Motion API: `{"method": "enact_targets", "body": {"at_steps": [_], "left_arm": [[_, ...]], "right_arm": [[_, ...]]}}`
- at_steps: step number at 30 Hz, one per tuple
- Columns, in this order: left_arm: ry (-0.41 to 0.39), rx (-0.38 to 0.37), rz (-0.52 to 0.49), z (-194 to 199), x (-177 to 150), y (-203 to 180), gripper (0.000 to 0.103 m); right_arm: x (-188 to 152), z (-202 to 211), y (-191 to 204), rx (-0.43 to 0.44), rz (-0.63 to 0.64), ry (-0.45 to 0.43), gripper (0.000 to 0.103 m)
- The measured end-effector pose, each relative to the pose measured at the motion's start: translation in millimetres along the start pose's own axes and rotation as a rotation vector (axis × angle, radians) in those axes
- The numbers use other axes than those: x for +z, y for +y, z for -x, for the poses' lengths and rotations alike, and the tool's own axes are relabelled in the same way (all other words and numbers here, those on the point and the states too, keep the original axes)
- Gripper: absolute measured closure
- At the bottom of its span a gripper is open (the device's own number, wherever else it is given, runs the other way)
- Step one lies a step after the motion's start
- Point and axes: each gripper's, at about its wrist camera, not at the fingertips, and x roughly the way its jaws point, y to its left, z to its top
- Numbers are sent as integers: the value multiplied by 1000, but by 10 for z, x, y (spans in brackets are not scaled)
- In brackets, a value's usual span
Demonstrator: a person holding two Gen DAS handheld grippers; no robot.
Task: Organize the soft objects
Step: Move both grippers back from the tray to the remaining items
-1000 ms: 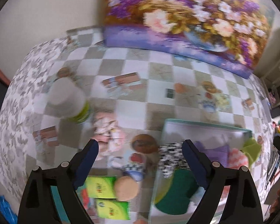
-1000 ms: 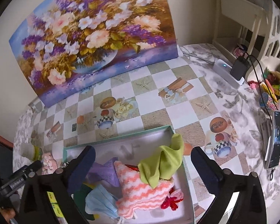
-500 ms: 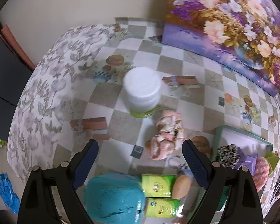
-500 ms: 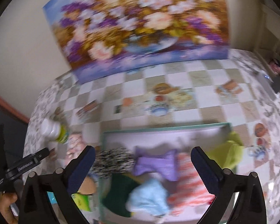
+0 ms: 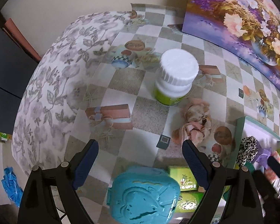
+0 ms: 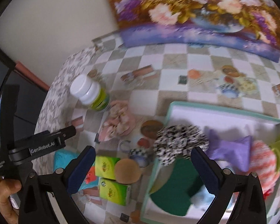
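Left gripper (image 5: 140,160) spread wide, empty, hanging over the table left of the pink crumpled cloth (image 5: 194,125), frame centre-right. Right gripper (image 6: 143,168) likewise spread, empty. Step: approach. Next: centre on cloth, descend, pinch, carry to tray (image 6: 224,115).

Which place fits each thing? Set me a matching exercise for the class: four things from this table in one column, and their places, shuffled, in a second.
Things:
1. white-capped bottle
2. pink crumpled cloth
3. leopard-print scrunchie
4. purple cloth

Places:
A. draped over the tray's left rim
B. inside the tray
C. on the tablecloth, between bottle and tray
D. standing on the tablecloth, farthest from the tray

Pairs: 1-D, 2-C, 3-A, 4-B
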Motion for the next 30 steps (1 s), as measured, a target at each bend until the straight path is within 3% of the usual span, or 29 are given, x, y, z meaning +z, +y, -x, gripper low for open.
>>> {"method": "enact_targets", "body": {"at_steps": [13, 21, 30], "left_arm": [[43, 22, -13, -136, -67, 101, 12], [73, 16, -22, -250, -79, 97, 12], [95, -1, -36, -367, -71, 9, 12]], "right_arm": [[-204, -284, 308, 43, 75, 72, 5], [-294, -508, 370, 20, 114, 135, 17], [-358, -736, 341, 6, 120, 195, 21]]}}
